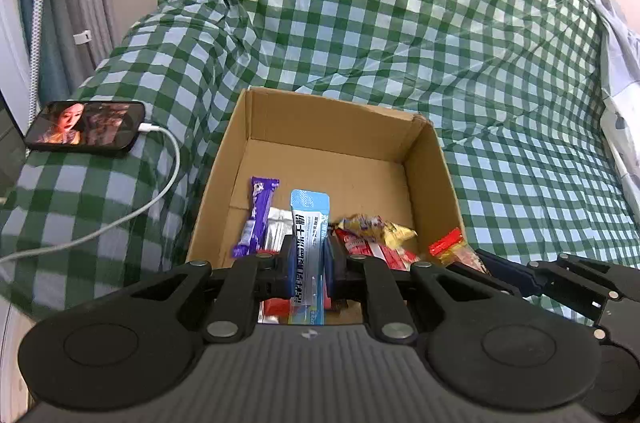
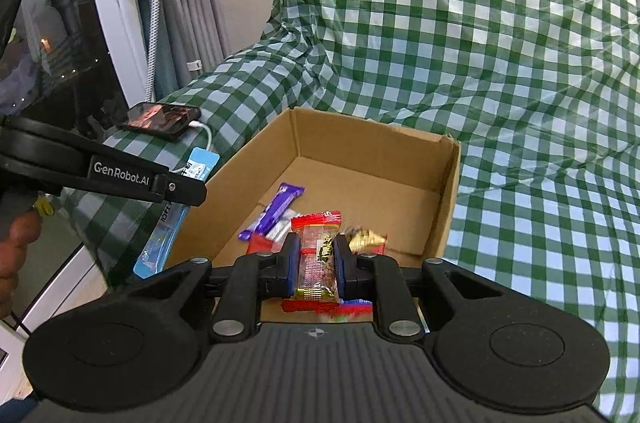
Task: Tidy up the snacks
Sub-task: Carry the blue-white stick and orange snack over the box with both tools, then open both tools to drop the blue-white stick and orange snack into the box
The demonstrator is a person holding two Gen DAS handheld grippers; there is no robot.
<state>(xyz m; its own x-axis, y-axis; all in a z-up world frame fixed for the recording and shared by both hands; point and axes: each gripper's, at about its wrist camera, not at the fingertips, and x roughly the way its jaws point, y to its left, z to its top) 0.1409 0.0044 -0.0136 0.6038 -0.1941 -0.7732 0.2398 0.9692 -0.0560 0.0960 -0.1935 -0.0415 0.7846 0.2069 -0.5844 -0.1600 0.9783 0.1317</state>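
Two grabs: your left gripper [image 1: 310, 255] pinches a blue sachet [image 1: 309, 223] upright, your right gripper [image 2: 317, 263] clamps a red-ended snack pack [image 2: 317, 251], both over the cardboard box [image 2: 448, 207] w/ other snacks.

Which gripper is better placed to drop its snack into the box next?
Right, probably. The right gripper holds its red packet over the cardboard box; the left gripper's blue sachet seems outside the left wall.
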